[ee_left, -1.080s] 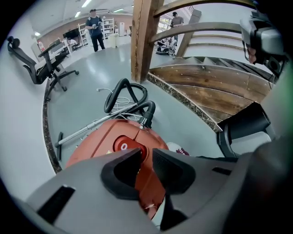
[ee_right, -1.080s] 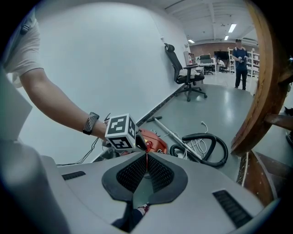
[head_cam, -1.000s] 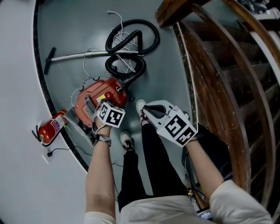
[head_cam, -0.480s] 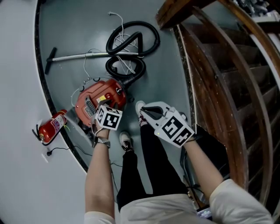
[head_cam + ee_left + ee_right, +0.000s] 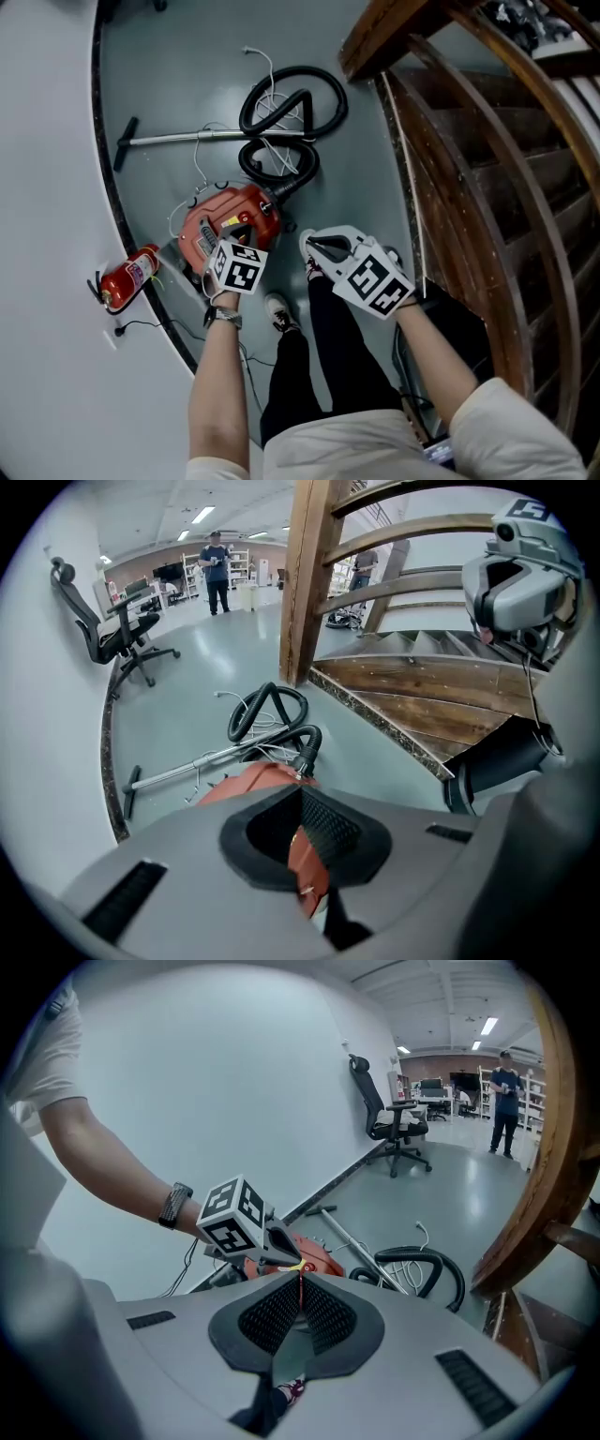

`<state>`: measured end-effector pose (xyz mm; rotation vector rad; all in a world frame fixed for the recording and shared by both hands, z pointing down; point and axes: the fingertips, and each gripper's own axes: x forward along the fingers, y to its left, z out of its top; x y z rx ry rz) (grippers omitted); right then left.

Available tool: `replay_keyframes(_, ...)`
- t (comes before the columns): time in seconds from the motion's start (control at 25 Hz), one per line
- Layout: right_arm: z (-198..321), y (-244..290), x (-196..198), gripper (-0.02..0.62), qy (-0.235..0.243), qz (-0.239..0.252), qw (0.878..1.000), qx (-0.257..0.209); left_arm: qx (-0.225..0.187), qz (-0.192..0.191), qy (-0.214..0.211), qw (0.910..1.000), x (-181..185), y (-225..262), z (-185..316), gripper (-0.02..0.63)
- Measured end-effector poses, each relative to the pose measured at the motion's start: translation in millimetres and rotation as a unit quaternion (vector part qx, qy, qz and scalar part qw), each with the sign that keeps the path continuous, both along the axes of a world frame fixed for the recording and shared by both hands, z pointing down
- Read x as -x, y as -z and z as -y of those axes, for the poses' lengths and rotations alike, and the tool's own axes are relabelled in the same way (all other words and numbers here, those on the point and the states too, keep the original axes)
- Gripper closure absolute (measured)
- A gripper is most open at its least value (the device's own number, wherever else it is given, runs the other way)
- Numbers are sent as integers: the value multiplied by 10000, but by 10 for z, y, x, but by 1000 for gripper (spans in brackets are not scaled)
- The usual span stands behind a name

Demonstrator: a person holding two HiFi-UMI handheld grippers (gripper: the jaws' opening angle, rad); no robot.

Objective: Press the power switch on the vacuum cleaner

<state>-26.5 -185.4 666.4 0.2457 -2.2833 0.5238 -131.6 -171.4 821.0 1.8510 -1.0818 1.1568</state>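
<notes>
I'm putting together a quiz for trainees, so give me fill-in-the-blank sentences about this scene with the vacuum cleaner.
The left tool hangs over the red canister vacuum cleaner, which lies on the grey ____.
Its coiled ribbed hose is ____.
The curved staircase beside the person is made of ____.
Missing words: floor; black; wood.

White tee [image 5: 511, 422], blk trousers [image 5: 342, 356], wristband [image 5: 223, 318], white sneakers [image 5: 277, 308].

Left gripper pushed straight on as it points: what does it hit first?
Probably the red vacuum cleaner, whose body lies right beyond the left gripper; how much gap remains is unclear.
</notes>
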Motion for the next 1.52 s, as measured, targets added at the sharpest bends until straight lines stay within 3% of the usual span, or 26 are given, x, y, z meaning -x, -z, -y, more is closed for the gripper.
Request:
replay_keyframes(0.2,-20,115,39,565,-42,-11,10000,-61,-175,9,70,9998,112,317,73,606)
replay_keyframes(0.52,-139,432,-19,565,1,-26,9998,-202,-487,-267,562,9969,252,937,46,606)
replay_keyframes(0.92,-230,1036,-17,565,167,130,9982,-561,-1474,-414,304,9877,189,2021,126,606)
replay_keyframes(1.52,-509,1950,-26,565,20,443,9929,-1100,-2591,-400,-361,9643,-79,3435,-61,606)
